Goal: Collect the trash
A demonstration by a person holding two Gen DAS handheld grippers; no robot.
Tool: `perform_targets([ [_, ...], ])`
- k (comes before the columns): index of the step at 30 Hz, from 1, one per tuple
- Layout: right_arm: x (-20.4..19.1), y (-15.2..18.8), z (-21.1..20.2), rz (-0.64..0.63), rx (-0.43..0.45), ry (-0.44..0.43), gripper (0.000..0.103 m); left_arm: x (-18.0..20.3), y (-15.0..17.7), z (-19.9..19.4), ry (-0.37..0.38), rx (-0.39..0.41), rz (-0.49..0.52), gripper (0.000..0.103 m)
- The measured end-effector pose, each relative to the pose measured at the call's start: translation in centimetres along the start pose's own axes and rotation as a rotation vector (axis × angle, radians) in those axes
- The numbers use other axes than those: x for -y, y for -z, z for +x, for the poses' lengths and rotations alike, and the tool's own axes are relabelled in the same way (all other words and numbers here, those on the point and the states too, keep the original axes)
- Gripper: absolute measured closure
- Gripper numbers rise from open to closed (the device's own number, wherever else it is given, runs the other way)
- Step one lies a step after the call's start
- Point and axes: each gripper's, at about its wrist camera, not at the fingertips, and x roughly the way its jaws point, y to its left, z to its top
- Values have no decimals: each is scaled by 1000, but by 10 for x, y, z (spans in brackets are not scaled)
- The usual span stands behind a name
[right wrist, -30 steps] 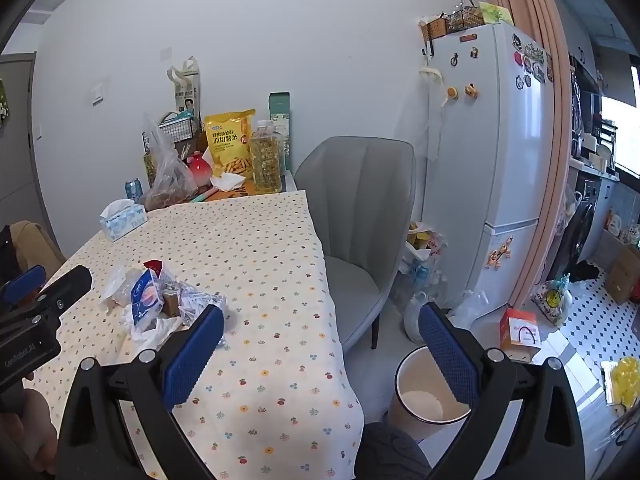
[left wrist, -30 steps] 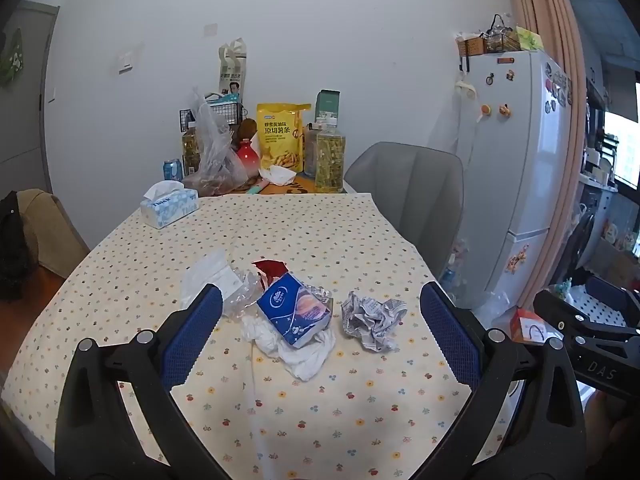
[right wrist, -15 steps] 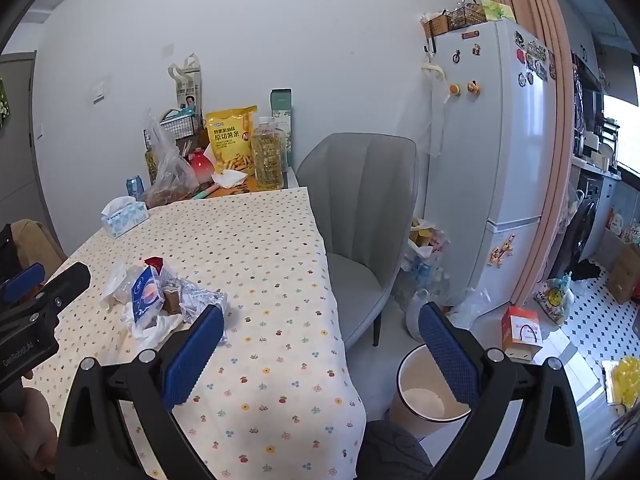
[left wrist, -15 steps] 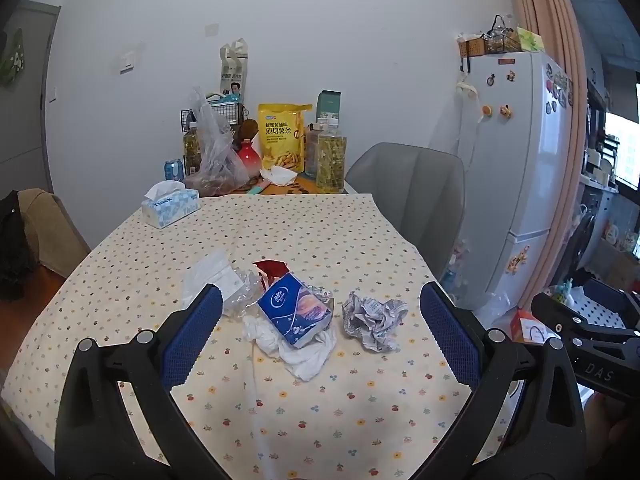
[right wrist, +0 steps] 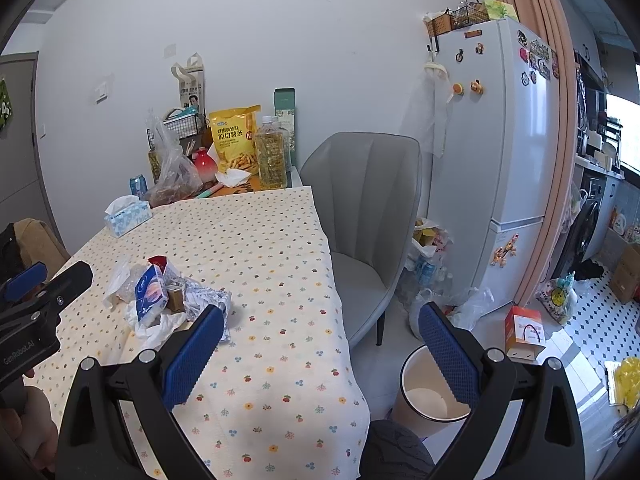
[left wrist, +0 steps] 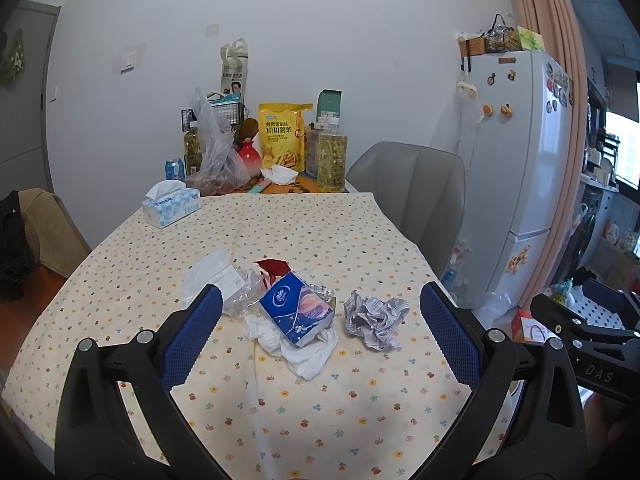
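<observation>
On the flowered tablecloth (left wrist: pixel 320 408), seen from the left wrist, the trash lay in a loose cluster near mid-table. The left gripper (left wrist: pixel 320 332) hung above the near edge with its blue pads spread wide, holding nothing. Between them, farther off: a blue tissue pack (left wrist: pixel 297 311) lying tilted, long axis running from near right to far left, resting on a crumpled white tissue (left wrist: pixel 304 350). Just right of it, apart, sat a crumpled newspaper ball (left wrist: pixel 374 318), no clear axis. Clear plastic wrap (left wrist: pixel 240 294) and a white paper slip (left wrist: pixel 208 278) lay to the left, a red wrapper (left wrist: pixel 274 269) behind.

Judged handling: all light and soft. The newspaper ball should crush readily and hold well pinched across its middle. The tissue pack looked slick-filmed and squashy; best taken across its short sides. The plastic wrap could slip.

From the right wrist, the right gripper (right wrist: pixel 320 356) hovered over the table's right edge, fingers likewise parted and empty. The same heap lay left of its left pad, the newspaper ball (right wrist: pixel 206 298) nearest. A white waste bin (right wrist: pixel 420 396) stood open on the floor below, beside the grey chair (right wrist: pixel 368 216).
</observation>
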Motion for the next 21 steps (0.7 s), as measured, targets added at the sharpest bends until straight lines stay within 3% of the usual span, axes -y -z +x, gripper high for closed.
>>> perform_targets([
  [21,3,-1,-2,4,4,4,7,-2,0,1,-7,-3,-4,5],
])
